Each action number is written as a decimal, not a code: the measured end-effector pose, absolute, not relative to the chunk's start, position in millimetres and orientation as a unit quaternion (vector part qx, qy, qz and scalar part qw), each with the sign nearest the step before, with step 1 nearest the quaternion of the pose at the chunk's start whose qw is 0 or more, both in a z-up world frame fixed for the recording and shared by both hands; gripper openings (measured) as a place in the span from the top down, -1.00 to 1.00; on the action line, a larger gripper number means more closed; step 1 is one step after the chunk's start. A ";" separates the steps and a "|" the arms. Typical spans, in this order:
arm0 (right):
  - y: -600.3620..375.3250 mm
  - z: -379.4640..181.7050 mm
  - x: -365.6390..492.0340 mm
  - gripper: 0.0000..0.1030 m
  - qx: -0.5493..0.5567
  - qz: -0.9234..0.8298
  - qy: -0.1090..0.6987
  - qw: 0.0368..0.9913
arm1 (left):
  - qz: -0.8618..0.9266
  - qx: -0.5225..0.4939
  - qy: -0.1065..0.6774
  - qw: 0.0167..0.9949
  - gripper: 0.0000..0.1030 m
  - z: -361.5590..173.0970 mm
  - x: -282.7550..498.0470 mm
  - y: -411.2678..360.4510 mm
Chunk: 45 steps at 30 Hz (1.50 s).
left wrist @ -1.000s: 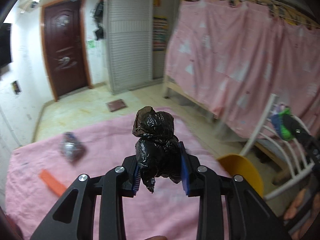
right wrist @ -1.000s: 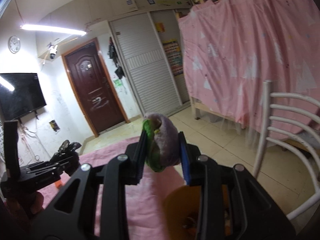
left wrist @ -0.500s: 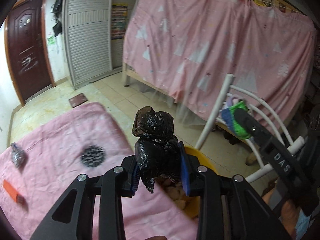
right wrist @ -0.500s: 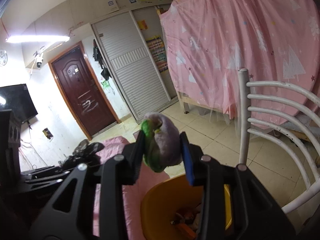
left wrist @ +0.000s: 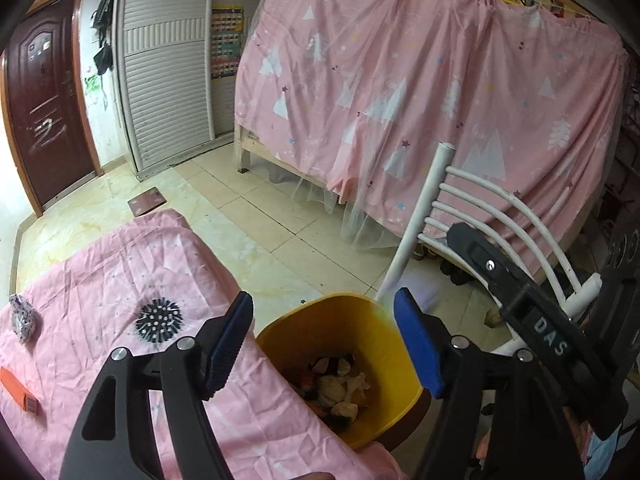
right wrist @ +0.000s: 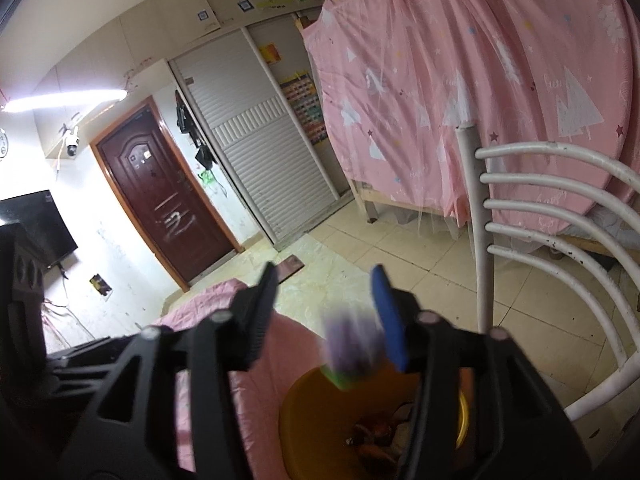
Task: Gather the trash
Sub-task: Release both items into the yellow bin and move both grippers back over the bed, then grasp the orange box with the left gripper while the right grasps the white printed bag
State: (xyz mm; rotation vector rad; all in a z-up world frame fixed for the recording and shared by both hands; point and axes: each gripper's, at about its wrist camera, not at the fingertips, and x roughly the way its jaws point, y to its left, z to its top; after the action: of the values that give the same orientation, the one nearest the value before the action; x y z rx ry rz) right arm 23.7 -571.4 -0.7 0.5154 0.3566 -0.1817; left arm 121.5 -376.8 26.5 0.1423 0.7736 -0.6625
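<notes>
A yellow bin (left wrist: 372, 332) with crumpled trash inside stands beside the pink-covered table (left wrist: 100, 272). My left gripper (left wrist: 324, 344) is open and empty above the bin's near rim. My right gripper (right wrist: 326, 316) is open; a blurred purple and green wad (right wrist: 350, 354) is falling from between its jaws toward the bin (right wrist: 304, 404). On the table lie a black spiky ball (left wrist: 159, 320), a speckled wrapper (left wrist: 23, 318) and an orange packet (left wrist: 18, 388). The black bag is out of sight.
A white chair (left wrist: 472, 216) stands right of the bin, also in the right wrist view (right wrist: 532, 216). A pink curtained bed (left wrist: 420, 100) fills the back. The other gripper's black body (left wrist: 532, 308) crosses the right side. A brown door (right wrist: 160, 200) is far left.
Both grippers moved over the bin and opened. The black bag has left my left gripper. The purple and green wad has left my right gripper and is dropping.
</notes>
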 end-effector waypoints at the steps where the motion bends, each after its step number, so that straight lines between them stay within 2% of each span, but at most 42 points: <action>1: -570.6 -0.7 24.1 -0.13 0.253 -0.089 0.175 0.947 | -0.315 0.063 0.371 0.871 -0.28 27.9 123.4 -373.2; 14: -547.7 -3.4 33.2 -0.14 0.232 -0.079 0.191 0.950 | -0.296 0.046 0.364 0.882 -0.30 38.0 126.1 -331.0; 17: -535.3 -1.8 37.4 -0.29 0.224 -0.072 0.193 0.952 | -0.288 0.041 0.361 0.886 -0.30 41.9 129.5 -317.6; 18: -530.7 -0.6 39.7 -0.36 0.221 -0.068 0.194 0.953 | -0.283 0.038 0.361 0.888 -0.30 43.3 131.2 -310.8; 34: -425.5 16.9 99.3 -0.40 0.165 0.025 0.219 0.961 | -0.162 -0.010 0.374 0.913 -0.34 32.7 171.5 -175.3; 36: -412.2 16.6 104.8 -0.53 0.158 0.034 0.224 0.961 | -0.151 -0.015 0.376 0.914 -0.36 28.7 176.1 -159.4; 40: -389.9 14.7 115.5 -0.54 0.144 0.049 0.237 0.959 | -0.134 -0.028 0.386 0.912 -0.38 21.0 184.6 -125.2; 42: -380.0 13.5 121.6 -0.54 0.140 0.056 0.243 0.958 | -0.127 -0.029 0.390 0.912 -0.51 17.9 187.2 -112.5; 45: -363.8 12.0 130.0 -0.54 0.129 0.068 0.251 0.957 | -0.109 -0.032 0.398 0.911 -0.57 12.2 191.2 -92.4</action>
State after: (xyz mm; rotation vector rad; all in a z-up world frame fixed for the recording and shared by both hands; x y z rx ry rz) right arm 130.0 -363.8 12.0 0.2612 0.5100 0.1380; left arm 191.2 -92.4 12.2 -0.0664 0.8199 -0.2239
